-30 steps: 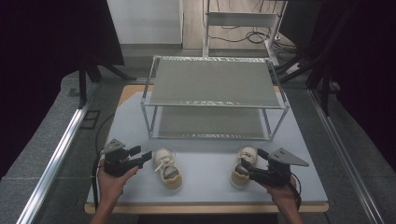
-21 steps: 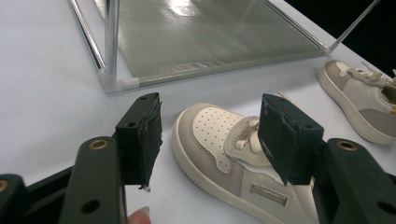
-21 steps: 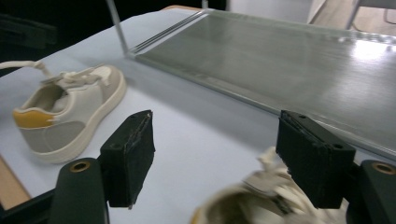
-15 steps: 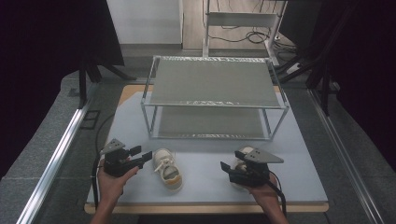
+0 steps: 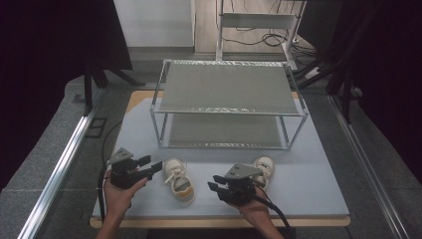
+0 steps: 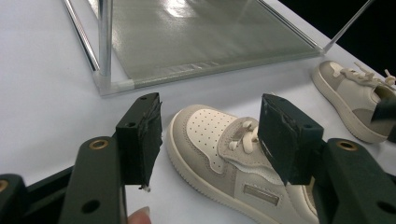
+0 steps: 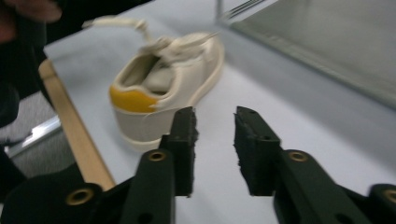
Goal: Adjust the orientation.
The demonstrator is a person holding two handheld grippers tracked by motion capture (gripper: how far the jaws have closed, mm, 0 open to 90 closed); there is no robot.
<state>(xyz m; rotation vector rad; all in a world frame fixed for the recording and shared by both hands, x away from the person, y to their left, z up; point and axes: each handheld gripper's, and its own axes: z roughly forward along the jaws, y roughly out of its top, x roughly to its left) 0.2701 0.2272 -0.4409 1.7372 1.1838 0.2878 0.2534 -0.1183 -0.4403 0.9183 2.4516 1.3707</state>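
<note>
Since a second ago my right gripper [image 5: 215,185] has left the right shoe [image 5: 263,168] and slid left across the table [image 5: 318,194], its jaws just closing to a narrow gap with nothing between them. The left shoe [image 5: 179,180] lies toe toward the shelf rack [image 5: 226,87], between my two grippers. My left gripper [image 5: 149,167] waits just beside its toe, jaws apart and empty. I judge I'm approaching this shoe's heel; next I must reopen and straddle it.
</note>
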